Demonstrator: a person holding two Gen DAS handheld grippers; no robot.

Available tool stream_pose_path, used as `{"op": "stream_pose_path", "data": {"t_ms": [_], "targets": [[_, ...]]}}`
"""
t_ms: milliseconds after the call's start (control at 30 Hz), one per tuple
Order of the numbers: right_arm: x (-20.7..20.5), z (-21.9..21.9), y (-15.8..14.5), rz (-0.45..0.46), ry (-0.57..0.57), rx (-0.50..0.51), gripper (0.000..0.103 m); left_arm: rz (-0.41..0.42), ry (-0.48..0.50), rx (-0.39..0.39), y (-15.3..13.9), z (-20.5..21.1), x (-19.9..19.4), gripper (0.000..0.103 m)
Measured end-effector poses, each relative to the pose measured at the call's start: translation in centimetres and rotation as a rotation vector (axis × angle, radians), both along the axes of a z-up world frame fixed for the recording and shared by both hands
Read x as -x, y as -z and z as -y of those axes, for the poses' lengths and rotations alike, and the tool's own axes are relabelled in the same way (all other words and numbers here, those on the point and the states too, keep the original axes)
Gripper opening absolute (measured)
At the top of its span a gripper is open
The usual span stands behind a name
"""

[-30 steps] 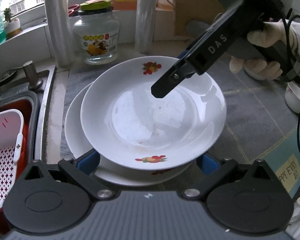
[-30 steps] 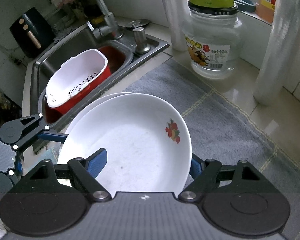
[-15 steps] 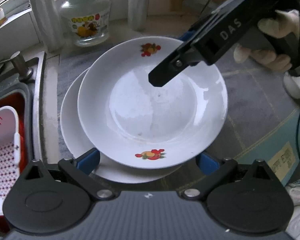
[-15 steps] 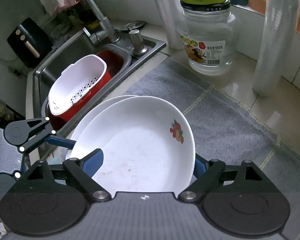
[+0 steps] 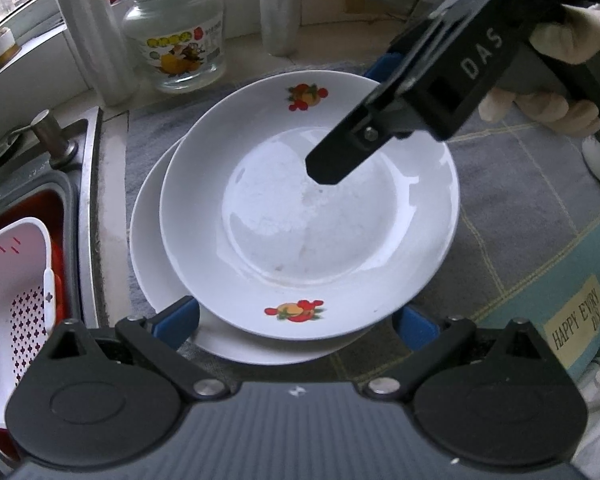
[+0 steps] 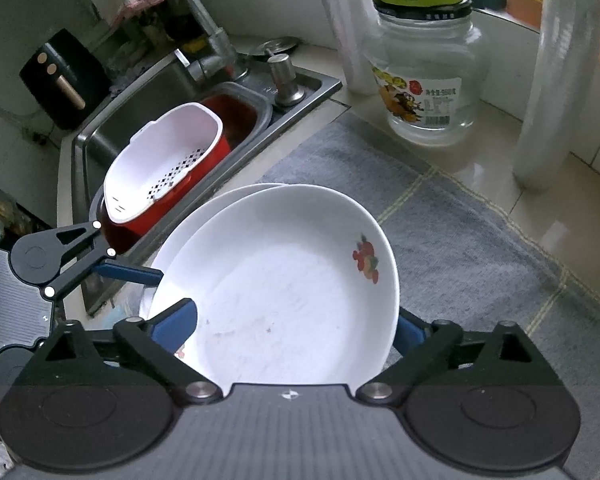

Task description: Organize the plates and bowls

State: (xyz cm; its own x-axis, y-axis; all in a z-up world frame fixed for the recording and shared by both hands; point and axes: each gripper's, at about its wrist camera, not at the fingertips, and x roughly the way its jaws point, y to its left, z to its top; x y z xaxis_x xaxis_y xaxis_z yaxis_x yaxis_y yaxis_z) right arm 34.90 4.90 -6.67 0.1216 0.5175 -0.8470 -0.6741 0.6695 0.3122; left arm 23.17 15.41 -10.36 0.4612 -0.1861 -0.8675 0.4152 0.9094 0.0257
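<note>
A white deep plate with fruit prints (image 5: 308,208) rests off-centre on a larger white plate (image 5: 156,264) on the grey mat; both also show in the right wrist view, the top plate (image 6: 284,292) and the lower plate's rim (image 6: 204,208). My left gripper (image 5: 296,324) is open, its blue pads wide apart at the near edge of the plates. My right gripper (image 6: 292,324) is open too, its pads spread either side of the top plate's rim. In the left wrist view the right gripper's black body (image 5: 412,108) reaches over the plate from the right.
A glass jar with a green lid (image 5: 176,36) stands behind the plates. To the left is the sink (image 6: 140,108) with a white colander in a red basin (image 6: 168,164). White pipes (image 6: 556,80) stand by the window. A "HAPPY EVERY DAY" label (image 5: 576,316) lies on the mat.
Both grippers have drawn back and risen a little from the plates. The top plate stays on the lower plate.
</note>
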Motion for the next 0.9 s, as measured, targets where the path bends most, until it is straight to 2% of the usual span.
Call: {"op": "stream_pose_path", "data": {"t_ms": [333, 433, 600, 900], "targets": [[1.0, -1.5, 0.2, 0.067, -0.046, 0.104, 0.103, 0.071, -0.024, -0.019, -0.2, -0.4, 1.6, 0.102], [1.5, -1.8, 0.5, 0.103, -0.058, 0.14, 0.103, 0.117, -0.02, -0.044, -0.2, -0.5, 2.5, 0.102], [2.8, -2.1, 0.6, 0.202, -0.06, 0.177, 0.103, 0.184, -0.068, 0.014, -0.3, -1.5, 3.7, 0.102], [6.0, -0.6, -0.2, 0.385, 0.012, 0.151, 0.103, 0.335, -0.174, 0.116, -0.7, -2.6, 5.5, 0.102]]}}
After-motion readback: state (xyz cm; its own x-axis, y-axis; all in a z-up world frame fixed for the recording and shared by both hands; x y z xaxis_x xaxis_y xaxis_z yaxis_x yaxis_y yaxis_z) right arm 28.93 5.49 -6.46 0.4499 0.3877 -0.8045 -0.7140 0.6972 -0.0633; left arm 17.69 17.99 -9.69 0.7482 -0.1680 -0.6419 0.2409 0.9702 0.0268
